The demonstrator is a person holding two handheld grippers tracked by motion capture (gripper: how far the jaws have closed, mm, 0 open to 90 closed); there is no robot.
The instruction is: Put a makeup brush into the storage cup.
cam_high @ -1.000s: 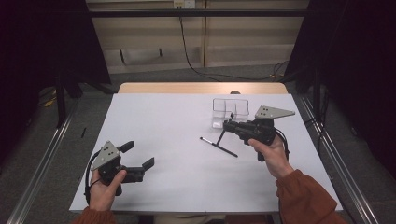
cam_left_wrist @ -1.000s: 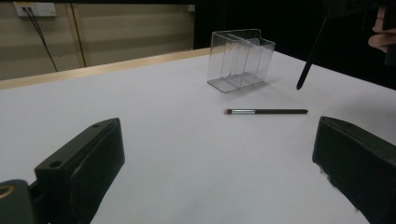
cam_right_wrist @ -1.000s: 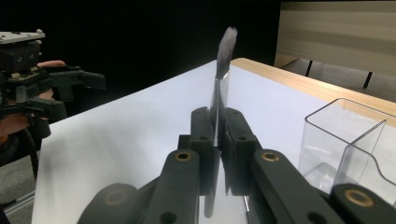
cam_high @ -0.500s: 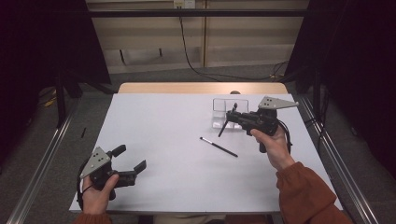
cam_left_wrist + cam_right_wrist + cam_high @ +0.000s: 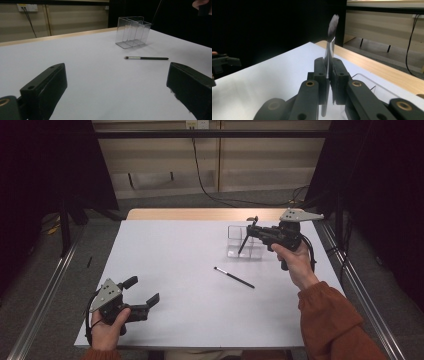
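Observation:
My right gripper (image 5: 254, 231) is shut on a thin makeup brush (image 5: 243, 245), which hangs slanted over a clear divided organizer (image 5: 232, 232) at the table's far right. In the right gripper view the brush (image 5: 331, 32) stands up between the closed pads, bristle tip on top, with the organizer (image 5: 372, 85) just below. A second black brush (image 5: 234, 277) lies flat on the white table, in front of the organizer. My left gripper (image 5: 142, 290) rests open near the front left corner. Its jaws (image 5: 116, 82) frame the lying brush (image 5: 147, 58) and the organizer (image 5: 132, 31) farther off.
The white table top (image 5: 180, 255) ends in a wooden strip (image 5: 200, 214) at the far side. Metal rails (image 5: 45, 285) run along both sides of the table, over a grey floor. A black cable hangs down the back wall (image 5: 200, 170).
My right gripper has risen and moved away from me with the brush, from above the lying brush to over the organizer. The left gripper has barely shifted.

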